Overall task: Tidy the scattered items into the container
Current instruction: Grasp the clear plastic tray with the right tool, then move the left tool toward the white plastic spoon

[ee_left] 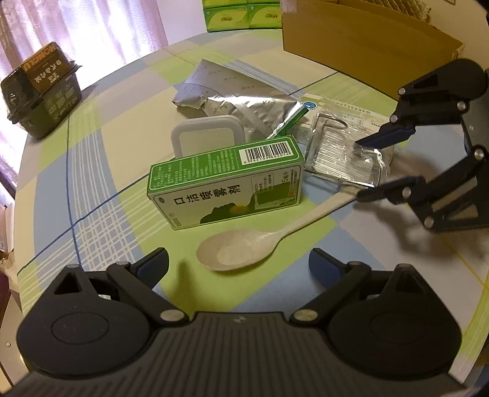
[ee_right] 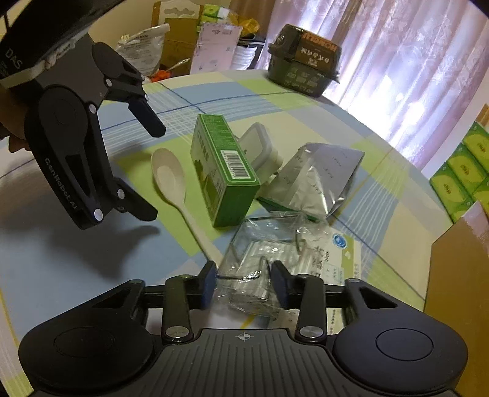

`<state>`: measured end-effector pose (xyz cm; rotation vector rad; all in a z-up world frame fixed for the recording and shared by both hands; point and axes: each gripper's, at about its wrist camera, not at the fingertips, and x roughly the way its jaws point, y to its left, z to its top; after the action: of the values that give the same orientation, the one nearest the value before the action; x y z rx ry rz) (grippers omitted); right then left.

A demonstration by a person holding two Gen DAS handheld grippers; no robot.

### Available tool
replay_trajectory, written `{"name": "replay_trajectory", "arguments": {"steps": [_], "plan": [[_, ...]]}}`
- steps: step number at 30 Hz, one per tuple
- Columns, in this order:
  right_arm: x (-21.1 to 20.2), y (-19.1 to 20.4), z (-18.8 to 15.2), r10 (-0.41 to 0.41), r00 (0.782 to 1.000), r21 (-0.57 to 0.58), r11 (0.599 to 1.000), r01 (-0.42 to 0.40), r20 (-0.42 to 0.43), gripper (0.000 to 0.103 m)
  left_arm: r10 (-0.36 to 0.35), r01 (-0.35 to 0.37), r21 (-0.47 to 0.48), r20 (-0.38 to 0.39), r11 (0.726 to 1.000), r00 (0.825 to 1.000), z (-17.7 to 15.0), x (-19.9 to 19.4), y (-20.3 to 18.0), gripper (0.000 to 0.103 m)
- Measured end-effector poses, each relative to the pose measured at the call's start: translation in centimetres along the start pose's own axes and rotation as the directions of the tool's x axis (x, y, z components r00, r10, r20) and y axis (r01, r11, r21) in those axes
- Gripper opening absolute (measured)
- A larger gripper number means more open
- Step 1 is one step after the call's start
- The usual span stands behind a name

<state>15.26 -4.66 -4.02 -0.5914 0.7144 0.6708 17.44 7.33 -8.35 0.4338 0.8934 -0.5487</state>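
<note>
Several items lie together on the checked tablecloth: a pale spoon (ee_left: 238, 250) (ee_right: 168, 174), a green medicine box (ee_left: 226, 183) (ee_right: 223, 171), a white lidded tub (ee_left: 207, 137) (ee_right: 259, 146), a silver foil pouch (ee_left: 232, 91) (ee_right: 321, 180) and a clear plastic packet (ee_left: 345, 152) (ee_right: 247, 268). My left gripper (ee_left: 238, 267) (ee_right: 154, 174) hovers open just above the spoon's bowl. My right gripper (ee_right: 244, 287) (ee_left: 360, 168) is open, its fingers straddling the near end of the clear packet, which rests on a printed leaflet (ee_right: 339, 247). An open cardboard box (ee_left: 366, 39) (ee_right: 458, 259) stands beyond the pile.
A dark lidded food tub (ee_left: 42, 88) (ee_right: 305, 61) sits near the round table's edge by the curtain. Green tissue boxes (ee_left: 244, 15) (ee_right: 467, 171) are stacked beside the cardboard box. Bags and clutter lie past the table's far side. A hand holds the left gripper.
</note>
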Motion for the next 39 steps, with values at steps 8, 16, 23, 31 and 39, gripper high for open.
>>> {"name": "replay_trajectory", "arguments": {"steps": [8, 16, 23, 31, 39], "plan": [[-1.1, -0.8, -0.2, -0.007, 1.0, 0.05, 0.999, 0.006, 0.019, 0.034, -0.028, 0.028, 0.018, -0.012, 0.999, 1.0, 0.1, 1.2, 0.5, 0.092], [-2.2, -1.5, -0.8, -0.001, 1.0, 0.107, 0.994, -0.001, 0.014, 0.034, -0.116, 0.119, 0.031, -0.077, 0.992, 0.99, 0.5, 0.3, -0.2, 0.054], [-3.6, -1.5, -1.6, 0.017, 1.0, 0.156, 0.988, -0.019, 0.013, 0.034, -0.186, 0.216, 0.187, -0.162, 0.958, 0.969, -0.6, -2.0, -4.7, 0.038], [-5.7, -1.4, -3.5, 0.024, 1.0, 0.203, 0.979, -0.027, 0.016, 0.033, -0.139, 0.164, 0.174, -0.144, 0.971, 0.98, -1.1, -3.3, -5.4, 0.04], [-7.3, -2.1, -4.9, -0.002, 1.0, 0.264, 0.964, -0.002, 0.016, 0.033, -0.14, 0.16, 0.185, -0.118, 0.97, 0.983, 0.4, -1.9, -5.8, 0.057]]}}
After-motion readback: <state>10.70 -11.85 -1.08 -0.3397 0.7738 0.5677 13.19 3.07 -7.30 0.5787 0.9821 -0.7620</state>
